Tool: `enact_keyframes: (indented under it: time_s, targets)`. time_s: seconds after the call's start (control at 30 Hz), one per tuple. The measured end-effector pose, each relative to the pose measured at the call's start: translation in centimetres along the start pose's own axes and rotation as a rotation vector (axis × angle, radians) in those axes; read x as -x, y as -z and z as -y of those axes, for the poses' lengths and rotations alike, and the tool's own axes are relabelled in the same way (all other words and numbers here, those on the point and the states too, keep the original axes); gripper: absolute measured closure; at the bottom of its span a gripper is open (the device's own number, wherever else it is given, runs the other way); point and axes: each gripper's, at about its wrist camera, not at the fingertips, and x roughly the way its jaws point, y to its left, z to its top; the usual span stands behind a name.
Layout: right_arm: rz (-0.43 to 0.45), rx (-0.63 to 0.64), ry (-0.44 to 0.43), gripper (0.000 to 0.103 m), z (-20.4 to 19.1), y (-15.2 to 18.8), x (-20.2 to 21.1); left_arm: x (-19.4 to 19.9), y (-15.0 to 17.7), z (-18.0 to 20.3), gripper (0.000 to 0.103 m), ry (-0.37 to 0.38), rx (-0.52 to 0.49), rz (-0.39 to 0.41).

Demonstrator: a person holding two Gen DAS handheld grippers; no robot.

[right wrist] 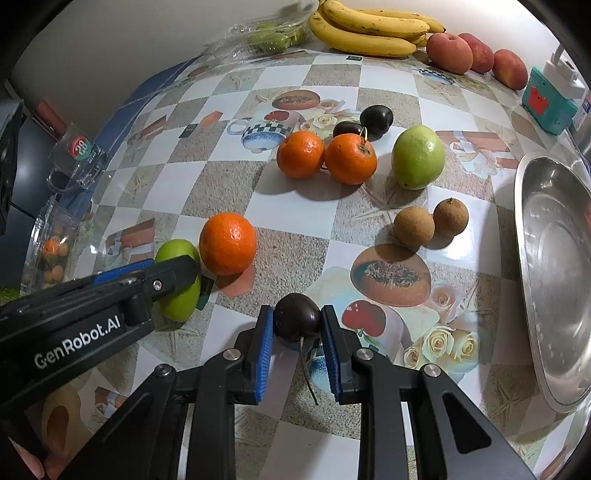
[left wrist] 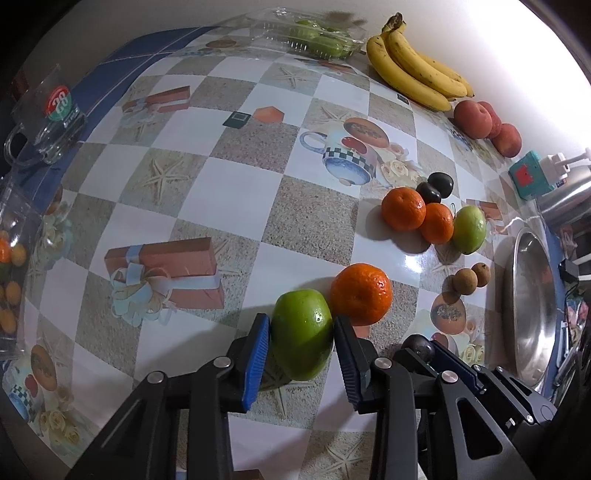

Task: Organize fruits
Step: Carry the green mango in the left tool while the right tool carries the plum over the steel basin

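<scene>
1. Blue ribbed pads on the left gripper [left wrist: 301, 341] are clamped onto a smooth green oval fruit [left wrist: 302, 334], one pad pressed on each side of it, down at the near edge of the checkered printed tablecloth [left wrist: 229, 192].
2. Same deal on the other side: the right gripper [right wrist: 297, 325] is squeezed shut on a small dark purple round plum [right wrist: 297, 321], its thin stem poking back toward the camera. Both held fruits look like they're sitting on the cloth, though I can't tell for sure.
3. Just behind the green one, touching it, is a shiny orange mandarin [left wrist: 361, 293].
4. Bit further and to the right, two small brown round longan-ish fruits [right wrist: 430, 223] sit side by side, touching.
5. Off on the right edge there's a big shallow stainless steel bowl [right wrist: 554, 273].
6. Mid-table: a pair of orange mandarins [right wrist: 327, 157] pressed together, a pale green round fruit [right wrist: 418, 157] just right of them, and two more dark plums [right wrist: 364, 122] right behind.
7. Far back by the wall: a bunch of yellow bananas [left wrist: 417, 70], three reddish peaches [right wrist: 476, 57] to their right, and a clear plastic clamshell of green fruits [left wrist: 314, 35] to their left.
8. Far left, a clear glass mug with a red-green sticker [left wrist: 48, 122].
</scene>
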Motion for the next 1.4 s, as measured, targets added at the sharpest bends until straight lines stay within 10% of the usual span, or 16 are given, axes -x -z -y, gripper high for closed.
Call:
enact_keyframes:
  time_s: [0.53, 1.4]
  targets:
    - [0.127, -0.12, 0.016, 0.076, 2.6, -1.1, 4.1, 5.3, -1.6, 0.6, 0.065, 0.027, 0.054, 0.133]
    - [0.189, -0.677, 0.24, 0.076, 18.9, 0.5, 8.1, 1.9, -2.9, 18.2, 0.065, 0.135, -0.169, 0.076]
